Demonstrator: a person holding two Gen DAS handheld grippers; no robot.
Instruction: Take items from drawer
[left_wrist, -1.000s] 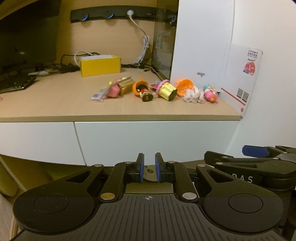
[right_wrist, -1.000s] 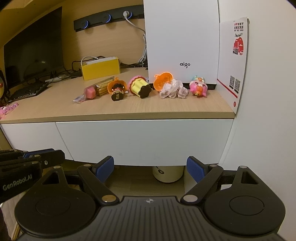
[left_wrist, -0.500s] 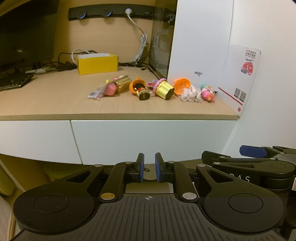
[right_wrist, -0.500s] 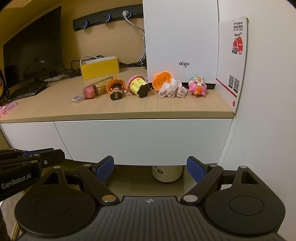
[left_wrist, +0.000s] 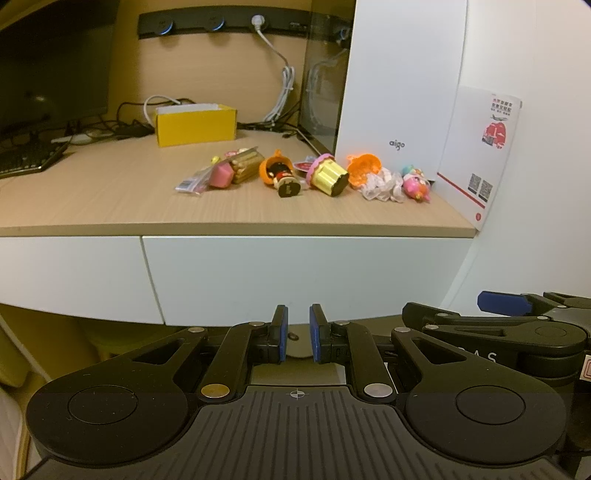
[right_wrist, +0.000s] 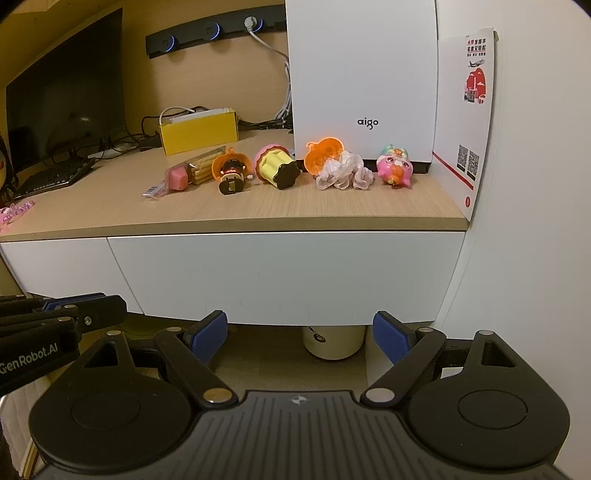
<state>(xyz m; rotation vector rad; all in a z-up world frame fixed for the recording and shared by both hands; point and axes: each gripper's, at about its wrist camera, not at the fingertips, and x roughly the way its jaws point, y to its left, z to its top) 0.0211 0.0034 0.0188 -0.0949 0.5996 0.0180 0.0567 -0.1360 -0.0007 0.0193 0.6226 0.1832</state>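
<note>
The white drawer front (left_wrist: 303, 277) (right_wrist: 280, 273) under the wooden desk top is closed. On the desk top lie a pink packet with wafers (left_wrist: 225, 173), an orange wind-up doll (left_wrist: 280, 175), a cupcake toy (left_wrist: 328, 177), an orange shell with crumpled plastic (left_wrist: 373, 175) and a pink figure (right_wrist: 395, 171). My left gripper (left_wrist: 296, 317) hangs below the drawer front, its jaws nearly together with a narrow empty gap. My right gripper (right_wrist: 300, 325) is held at the same height, wide open and empty.
A white aigo tower (right_wrist: 362, 81) stands behind the toys, and a card (right_wrist: 472, 110) leans on the right wall. A yellow box (left_wrist: 195, 123), cables, a monitor (right_wrist: 70, 92) and a keyboard sit further left. Under the desk stands a white canister (right_wrist: 334, 341).
</note>
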